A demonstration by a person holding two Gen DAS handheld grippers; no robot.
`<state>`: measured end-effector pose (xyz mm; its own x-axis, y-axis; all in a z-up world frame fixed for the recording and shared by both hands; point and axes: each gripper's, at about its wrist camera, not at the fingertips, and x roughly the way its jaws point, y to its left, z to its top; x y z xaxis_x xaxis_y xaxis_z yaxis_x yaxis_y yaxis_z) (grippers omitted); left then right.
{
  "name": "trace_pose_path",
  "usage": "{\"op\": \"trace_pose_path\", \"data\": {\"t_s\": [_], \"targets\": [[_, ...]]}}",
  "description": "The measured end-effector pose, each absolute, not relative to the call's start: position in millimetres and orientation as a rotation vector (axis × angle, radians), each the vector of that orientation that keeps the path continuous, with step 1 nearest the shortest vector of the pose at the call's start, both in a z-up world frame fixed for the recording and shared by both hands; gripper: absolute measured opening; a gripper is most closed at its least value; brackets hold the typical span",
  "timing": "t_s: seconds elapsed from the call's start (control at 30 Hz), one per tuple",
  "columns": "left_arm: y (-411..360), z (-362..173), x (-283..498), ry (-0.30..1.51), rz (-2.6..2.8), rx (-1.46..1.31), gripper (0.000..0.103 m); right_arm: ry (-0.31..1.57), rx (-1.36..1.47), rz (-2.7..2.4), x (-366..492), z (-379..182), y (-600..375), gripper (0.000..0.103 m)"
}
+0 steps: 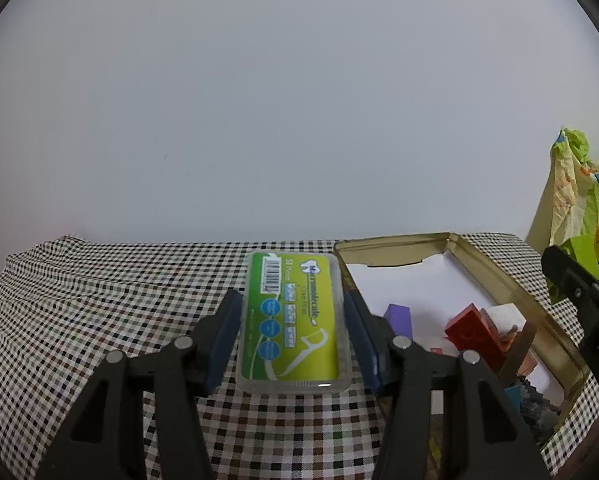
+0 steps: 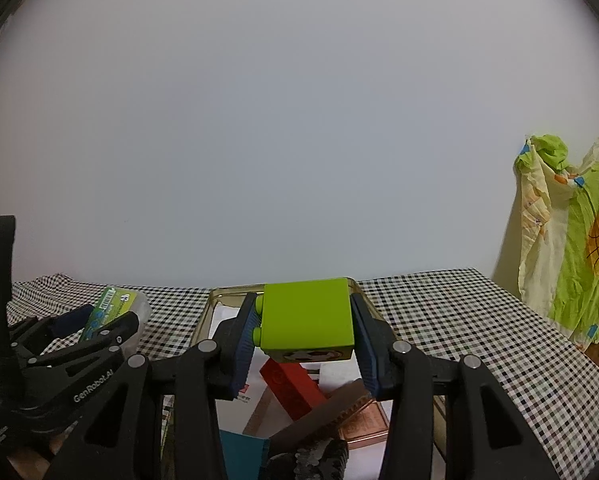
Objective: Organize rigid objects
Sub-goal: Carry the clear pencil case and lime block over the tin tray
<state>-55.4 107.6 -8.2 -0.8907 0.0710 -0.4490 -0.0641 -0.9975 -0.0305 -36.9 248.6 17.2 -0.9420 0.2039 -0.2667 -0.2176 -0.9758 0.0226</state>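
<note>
My left gripper [image 1: 293, 322] is shut on a clear floss-pick box with a green label [image 1: 291, 320], held above the checkered tablecloth [image 1: 99, 300] just left of a gold tin tray [image 1: 511, 280]. My right gripper [image 2: 304, 330] is shut on a lime green toy block [image 2: 307, 314] with studs on its left side, held above the same tin tray [image 2: 219, 294]. In the right wrist view the left gripper [image 2: 79, 328] with the floss-pick box [image 2: 107, 308] shows at the left. The tray holds a red block [image 1: 473, 336], a purple block [image 1: 397, 316] and other pieces.
A red block [image 2: 291, 388], a brown serrated piece [image 2: 319, 412], a teal piece [image 2: 243, 452] and white paper lie in the tray. A yellow-green cloth [image 2: 571, 240] hangs at the right past the table's edge. A plain white wall stands behind.
</note>
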Motion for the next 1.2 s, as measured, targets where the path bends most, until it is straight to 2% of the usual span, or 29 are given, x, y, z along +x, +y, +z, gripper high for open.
{"op": "trace_pose_path", "data": {"t_s": [0.83,1.2], "targets": [[153.4,-1.6,-34.8,0.029,2.867,-0.656,0.053,0.072,-0.397,2.816,-44.6,11.0,270.6,0.047],[179.5,-1.3,-51.2,0.078,2.826,-0.685,0.053,0.068,-0.423,2.786,-53.0,7.5,275.1,0.047]]}}
